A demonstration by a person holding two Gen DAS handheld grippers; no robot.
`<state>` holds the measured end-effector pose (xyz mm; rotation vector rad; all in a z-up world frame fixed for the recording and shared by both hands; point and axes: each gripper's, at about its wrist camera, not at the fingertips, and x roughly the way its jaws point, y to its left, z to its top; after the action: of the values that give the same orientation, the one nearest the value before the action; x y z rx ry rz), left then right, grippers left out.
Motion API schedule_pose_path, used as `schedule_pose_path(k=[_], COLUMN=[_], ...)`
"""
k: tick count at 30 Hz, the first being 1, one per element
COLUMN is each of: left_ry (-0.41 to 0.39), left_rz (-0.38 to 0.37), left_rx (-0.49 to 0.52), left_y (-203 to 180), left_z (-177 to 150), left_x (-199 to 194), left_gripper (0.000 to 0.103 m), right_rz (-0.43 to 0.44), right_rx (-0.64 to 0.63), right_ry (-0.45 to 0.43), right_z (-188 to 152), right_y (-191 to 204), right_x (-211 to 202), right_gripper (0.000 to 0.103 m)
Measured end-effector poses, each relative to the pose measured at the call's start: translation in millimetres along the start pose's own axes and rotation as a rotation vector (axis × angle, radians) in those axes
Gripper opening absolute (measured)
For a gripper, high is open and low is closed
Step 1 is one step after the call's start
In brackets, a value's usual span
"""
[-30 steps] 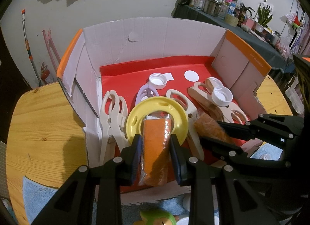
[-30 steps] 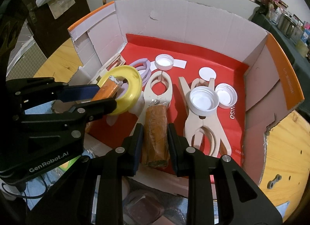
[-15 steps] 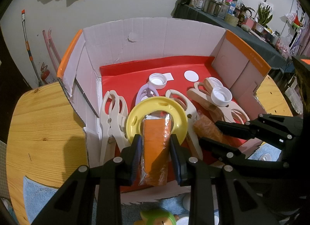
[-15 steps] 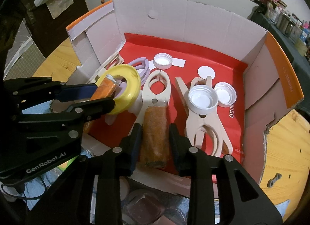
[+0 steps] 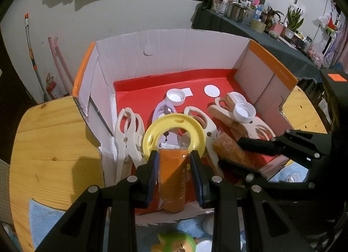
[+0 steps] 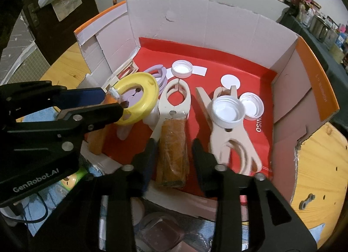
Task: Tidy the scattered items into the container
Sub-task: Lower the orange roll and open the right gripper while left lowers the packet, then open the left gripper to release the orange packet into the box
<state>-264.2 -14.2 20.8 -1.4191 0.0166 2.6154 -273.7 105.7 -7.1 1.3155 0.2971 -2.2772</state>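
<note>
A cardboard box (image 5: 152, 56) with a red floor stands on the wooden table. My left gripper (image 5: 173, 156) is shut on an orange wrapped packet (image 5: 171, 178), held over the box's near edge just in front of a yellow ring (image 5: 174, 134). My right gripper (image 6: 174, 145) is opening. A browner wrapped packet (image 6: 173, 152) lies between its fingers on the red floor, with a gap showing on each side. The left wrist view shows the right gripper (image 5: 237, 154) around that packet (image 5: 228, 147). The right wrist view shows the left gripper (image 6: 113, 102) beside the yellow ring (image 6: 139, 97).
Inside the box (image 6: 217, 24) lie several cream clips (image 6: 174, 97), a purple clip (image 5: 163, 110) and white caps (image 6: 227, 111). In front of the box a blue cloth (image 5: 43, 217) carries a green toy (image 5: 176, 243). A metal link (image 6: 306, 201) rests on the table at right.
The right gripper's jaws have spread away from the brown packet, which now lies free on the box floor. The left gripper and its orange packet have not moved.
</note>
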Motion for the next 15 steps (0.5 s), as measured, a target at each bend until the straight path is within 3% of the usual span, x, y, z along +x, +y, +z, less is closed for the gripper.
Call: schedule_pose_path(k=[2, 15], left_ry=[0.000, -0.001], left_rz=[0.000, -0.007], left_rx=[0.000, -0.002], left_y=[0.0, 0.9], left_z=[-0.3, -1.6], left_x=[-0.3, -2.7], left_gripper=[0.031, 0.031], right_rz=[0.006, 0.006], right_rx=[0.002, -0.012], right_ry=[-0.014, -0.025], right_z=[-0.5, -2.0], right_y=[0.7, 4.0], right_x=[-1.4, -4.4], right_gripper=[0.065, 0.065])
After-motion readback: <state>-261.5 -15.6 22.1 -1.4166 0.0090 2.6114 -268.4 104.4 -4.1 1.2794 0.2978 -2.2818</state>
